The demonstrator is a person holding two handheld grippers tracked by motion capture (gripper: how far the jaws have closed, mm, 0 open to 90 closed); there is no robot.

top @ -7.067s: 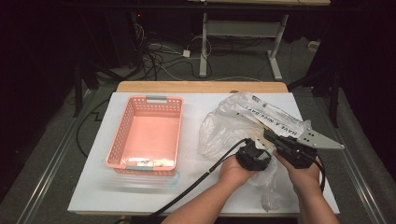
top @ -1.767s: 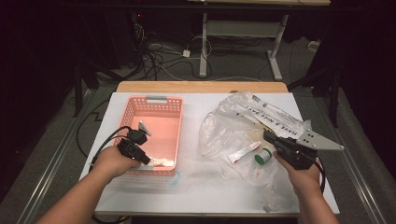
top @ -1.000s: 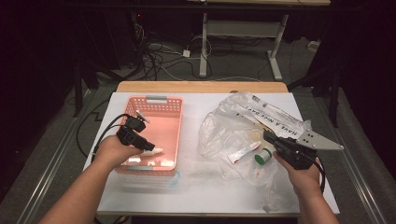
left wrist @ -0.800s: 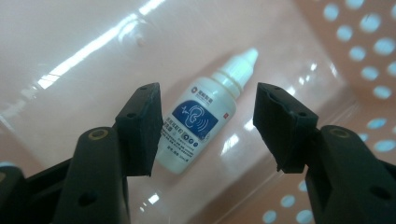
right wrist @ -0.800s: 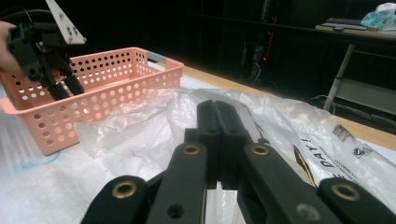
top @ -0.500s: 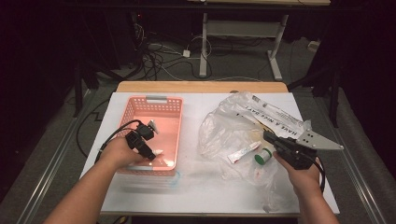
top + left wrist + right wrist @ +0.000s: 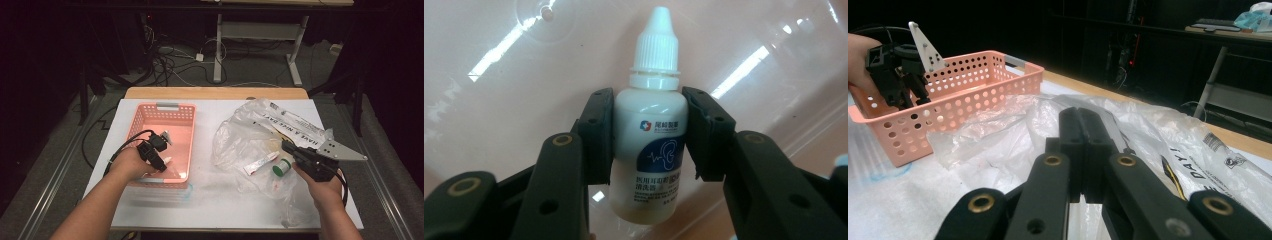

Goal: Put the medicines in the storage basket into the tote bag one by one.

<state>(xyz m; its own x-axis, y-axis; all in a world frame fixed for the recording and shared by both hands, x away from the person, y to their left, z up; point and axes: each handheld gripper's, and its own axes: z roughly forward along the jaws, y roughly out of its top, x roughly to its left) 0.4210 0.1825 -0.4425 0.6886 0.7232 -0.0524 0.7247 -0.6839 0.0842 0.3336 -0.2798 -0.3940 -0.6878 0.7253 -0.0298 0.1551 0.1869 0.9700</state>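
Dropper bottle (image 7: 651, 135): small, white, with a ribbed white cap and pointed nozzle; blue-and-white label bearing an ear emblem and printed script too small to read. Location: pinched between the two black jaws of the left gripper (image 7: 649, 132), one pad against each side of the body just below the shoulder, the nozzle pointing away from the camera. Behind the bottle lies the glossy pink floor of the basket (image 7: 176, 117).

Left gripper, high view (image 7: 159, 155): held by the left hand (image 7: 131, 164) over the near part of the pink basket, jaws pointing down into it. A pale speck at the jaw tips is probably the bottle, though the view is too coarse to be sure.

Pink basket: perforated plastic walls, grey handle at the far end; stands on the left half of the white table (image 7: 210, 205).

Right gripper (image 7: 290, 148): held by the right hand (image 7: 325, 187) at the right side of the table, grey three-cornered plate on top. In the right gripper view its jaws are pressed together with nothing between them (image 7: 1088, 150), resting at the crumpled clear plastic bag (image 7: 250, 135).

Clear plastic bag: printed with black lettering, spread over the right half of the table. Within or upon it, just beside the right gripper: a white tube (image 7: 260, 163) and a green-capped item (image 7: 281, 167).
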